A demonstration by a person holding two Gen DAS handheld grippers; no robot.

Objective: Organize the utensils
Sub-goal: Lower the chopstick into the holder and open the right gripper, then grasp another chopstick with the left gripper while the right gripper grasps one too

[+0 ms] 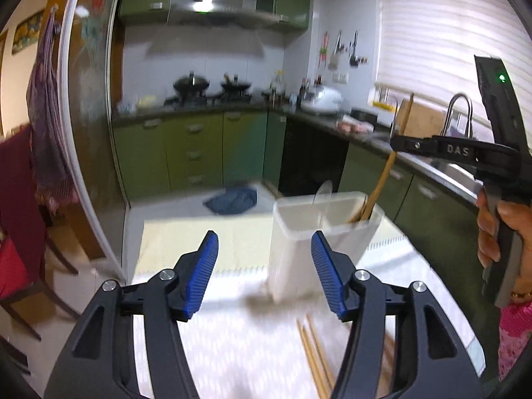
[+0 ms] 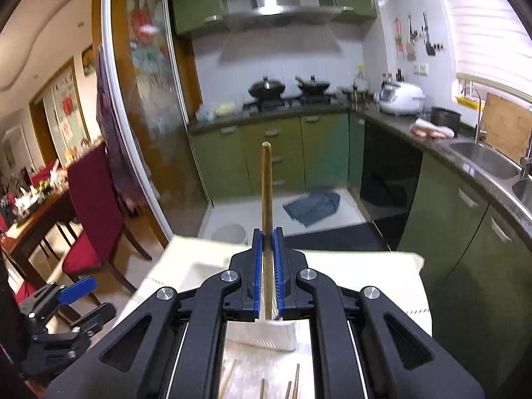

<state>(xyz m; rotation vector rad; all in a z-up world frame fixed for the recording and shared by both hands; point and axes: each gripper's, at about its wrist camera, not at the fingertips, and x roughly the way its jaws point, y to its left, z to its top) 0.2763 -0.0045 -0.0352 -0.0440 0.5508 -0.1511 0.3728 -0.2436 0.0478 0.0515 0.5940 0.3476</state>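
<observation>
A white plastic utensil holder (image 1: 319, 242) stands on the cloth-covered table (image 1: 232, 332); it also shows under my right gripper (image 2: 266, 332). My right gripper (image 2: 266, 236) is shut on a wooden chopstick (image 2: 266, 199), held upright over the holder. In the left wrist view that gripper (image 1: 399, 143) holds the chopstick (image 1: 382, 179) with its lower end inside the holder, beside other chopsticks. My left gripper (image 1: 264, 249) is open and empty, just in front of the holder. Loose chopsticks (image 1: 316, 355) lie on the table near me.
A green kitchen counter with a sink (image 2: 482, 159) runs along the right. A stove with pans (image 2: 289, 89) is at the back. A red chair (image 2: 93, 206) and a glass sliding door (image 2: 143, 116) are on the left. A blue cloth (image 2: 312, 206) lies on the floor.
</observation>
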